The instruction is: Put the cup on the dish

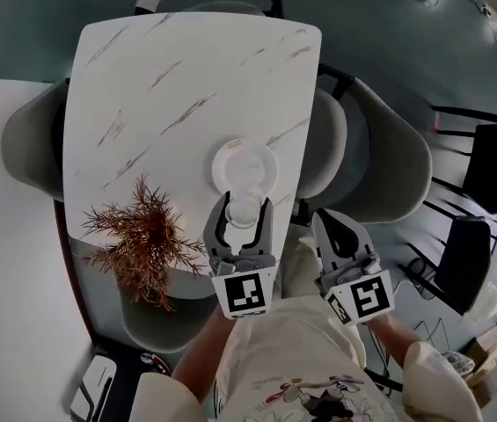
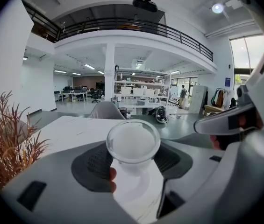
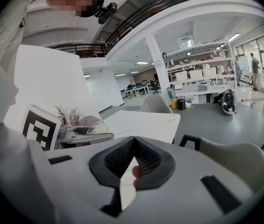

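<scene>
We see the left claw [image 1: 245, 206] clenched on the cup [image 2: 132, 143]: its two dark pads press the clear cup's sides, and the cup stands upright between them with its round mouth facing up. Just ahead of this claw's tips lies the white dish [image 1: 264, 161], on the near right part of the marble table [image 1: 169, 86]. From the head view the cup overlaps the dish's near rim, though we cannot tell whether its base touches the dish or hangs above it. Off to the left of the left claw, a dried brown plant [image 1: 142, 240] spreads at the table's near edge. The right claw [image 3: 133, 146] is beside the left one, off the table's right edge; its jaws are closed together, tips meeting, with nothing between them. Ahead of it and to its right stands a grey chair [image 1: 389, 161].
</scene>
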`<state>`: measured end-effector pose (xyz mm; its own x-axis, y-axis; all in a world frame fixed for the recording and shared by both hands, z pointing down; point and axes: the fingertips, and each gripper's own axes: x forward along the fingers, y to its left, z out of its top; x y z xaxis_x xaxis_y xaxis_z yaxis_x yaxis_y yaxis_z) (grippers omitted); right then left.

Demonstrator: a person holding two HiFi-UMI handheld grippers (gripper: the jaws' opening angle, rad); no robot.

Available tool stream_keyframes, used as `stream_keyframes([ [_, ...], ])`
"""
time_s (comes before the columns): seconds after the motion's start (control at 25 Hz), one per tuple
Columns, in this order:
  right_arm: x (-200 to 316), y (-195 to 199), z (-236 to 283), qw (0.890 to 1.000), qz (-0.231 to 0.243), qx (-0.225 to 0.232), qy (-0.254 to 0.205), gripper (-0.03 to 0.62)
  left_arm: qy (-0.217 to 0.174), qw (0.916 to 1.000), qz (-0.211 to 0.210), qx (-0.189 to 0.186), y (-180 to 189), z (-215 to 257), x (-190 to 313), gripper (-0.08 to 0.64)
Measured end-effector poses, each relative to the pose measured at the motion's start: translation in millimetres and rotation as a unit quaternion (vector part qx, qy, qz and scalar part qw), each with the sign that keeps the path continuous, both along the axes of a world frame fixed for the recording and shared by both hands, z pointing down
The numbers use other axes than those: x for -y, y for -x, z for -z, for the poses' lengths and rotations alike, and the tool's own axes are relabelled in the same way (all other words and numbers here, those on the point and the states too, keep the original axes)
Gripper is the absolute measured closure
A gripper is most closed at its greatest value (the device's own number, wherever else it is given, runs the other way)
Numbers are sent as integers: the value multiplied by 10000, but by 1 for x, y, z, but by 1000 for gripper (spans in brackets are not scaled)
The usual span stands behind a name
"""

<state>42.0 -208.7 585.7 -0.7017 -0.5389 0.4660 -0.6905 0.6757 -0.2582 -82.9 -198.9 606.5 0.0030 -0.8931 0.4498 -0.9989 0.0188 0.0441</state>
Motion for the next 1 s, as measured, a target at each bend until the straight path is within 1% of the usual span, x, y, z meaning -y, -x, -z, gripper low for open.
stream_keyframes([
  [0.2,14,10,-22,9998,150,-165,14,591,208,9997,114,-24,7,-25,4,290],
  [0.4,20,20,-36,9993,282,-218,97,591,117,9994,-138,302,11,-37,16,290],
  [0.64,30,32,-52,9988,364,-252,212,591,313,9992,-21,267,16,-68,20,290],
  [0.8,33,31,-59,9985,333,-311,309,591,399,9985,-67,369,16,-83,21,290],
  [1.0,35,37,-70,9975,430,-374,407,591,561,9973,-173,432,18,-102,24,290],
])
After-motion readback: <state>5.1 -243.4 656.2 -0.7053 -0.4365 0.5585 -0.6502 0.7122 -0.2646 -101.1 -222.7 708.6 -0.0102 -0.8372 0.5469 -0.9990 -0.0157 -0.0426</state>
